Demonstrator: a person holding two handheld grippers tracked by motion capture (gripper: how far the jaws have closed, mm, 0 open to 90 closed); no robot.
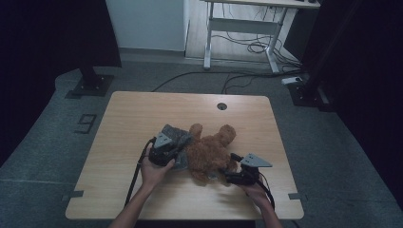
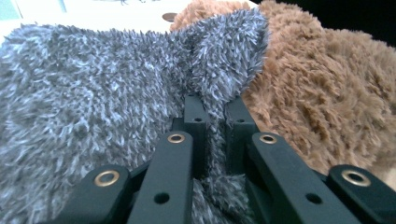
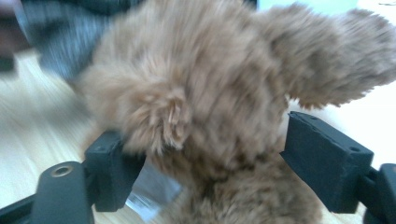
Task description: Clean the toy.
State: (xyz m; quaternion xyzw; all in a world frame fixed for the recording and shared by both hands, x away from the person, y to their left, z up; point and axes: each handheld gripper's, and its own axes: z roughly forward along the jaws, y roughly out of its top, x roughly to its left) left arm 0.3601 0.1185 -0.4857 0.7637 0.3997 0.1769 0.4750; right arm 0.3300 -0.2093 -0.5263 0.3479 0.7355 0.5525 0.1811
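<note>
Claw on your left [image 2: 215, 119] pinches the grey fleece garment [image 2: 93, 93]; right claw [image 3: 201, 163] gapes around the teddy bear [image 1: 209, 152], still undressed.

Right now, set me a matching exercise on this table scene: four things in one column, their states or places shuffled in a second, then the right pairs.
Column one:
1. left hand-held gripper
2. right hand-held gripper
3. brown plush toy
4. grey fuzzy cloth

Column two:
A. lies in the middle of the table, limbs spread
B. jaws wide, a part of the plush toy between them
C. jaws shut on a fold of fuzzy cloth
D. lies against the plush toy's left side in the high view

Pairs: 1-C, 2-B, 3-A, 4-D
</note>
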